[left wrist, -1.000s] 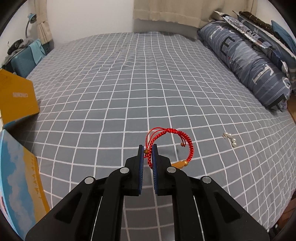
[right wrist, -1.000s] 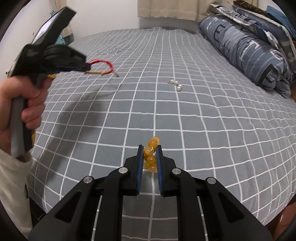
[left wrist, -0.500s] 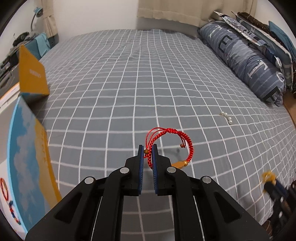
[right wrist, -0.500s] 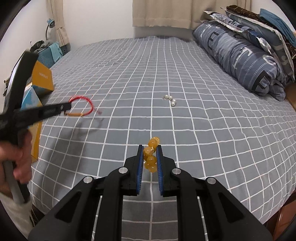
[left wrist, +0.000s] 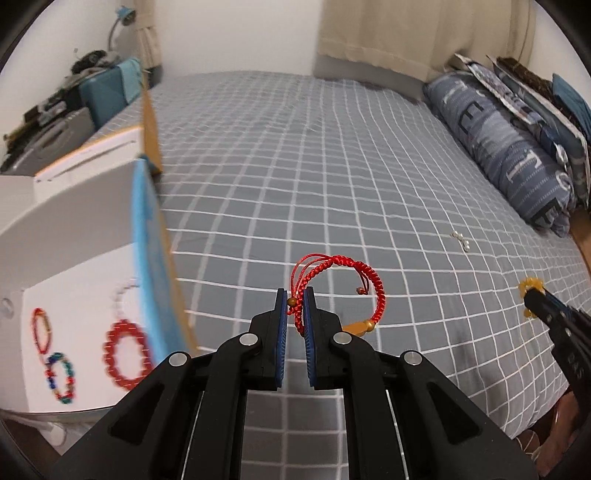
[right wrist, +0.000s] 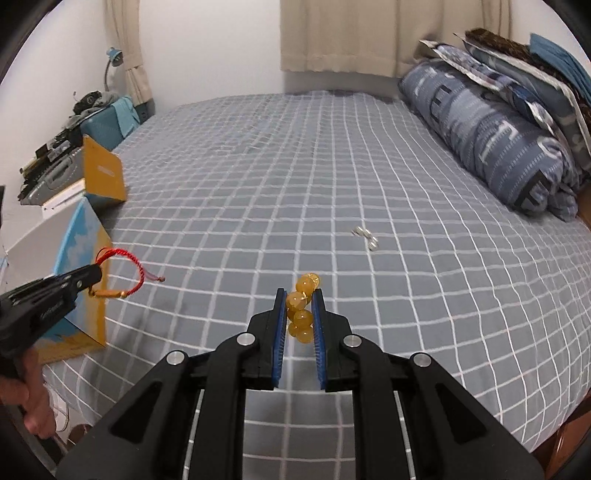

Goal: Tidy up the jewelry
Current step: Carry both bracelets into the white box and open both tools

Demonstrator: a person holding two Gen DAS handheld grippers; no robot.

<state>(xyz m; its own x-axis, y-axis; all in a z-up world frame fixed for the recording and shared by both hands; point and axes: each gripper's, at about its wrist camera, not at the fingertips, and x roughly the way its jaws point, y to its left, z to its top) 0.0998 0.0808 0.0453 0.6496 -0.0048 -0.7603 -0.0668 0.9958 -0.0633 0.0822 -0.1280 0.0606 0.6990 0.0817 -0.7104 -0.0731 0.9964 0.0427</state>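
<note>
Since a second ago the left gripper (left wrist: 295, 299) has swung toward the open box (left wrist: 147, 229) at the bed's left edge — the white inside with its bracelets, out of sight back then, now fills the left of the left wrist view. Its grip is unchanged: jaws clenched on the red braided bracelet (left wrist: 343, 273), loop hanging free above the bedspread (left wrist: 295, 166). The right gripper (right wrist: 300, 306) has risen a little, clamped as before on the amber bead bracelet (right wrist: 301, 306); the bed looks further below than it did. The small pearl piece (right wrist: 365, 236) has not moved, lying alone on the cover, well apart from both grippers.

Inside the box: a red bead bracelet (left wrist: 125, 358), a multicoloured one (left wrist: 59, 376) and a thin red one (left wrist: 40, 328) (all blurred).

Surface — grey bedspread with white grid lines. Rolled blue quilt (right wrist: 491, 140) along the right side, beige curtains (right wrist: 351, 33) at the far wall, cluttered shelf (right wrist: 62, 155) and blue lamp (right wrist: 112, 59) at left. A hand (right wrist: 29, 402) holds the left gripper's handle.
</note>
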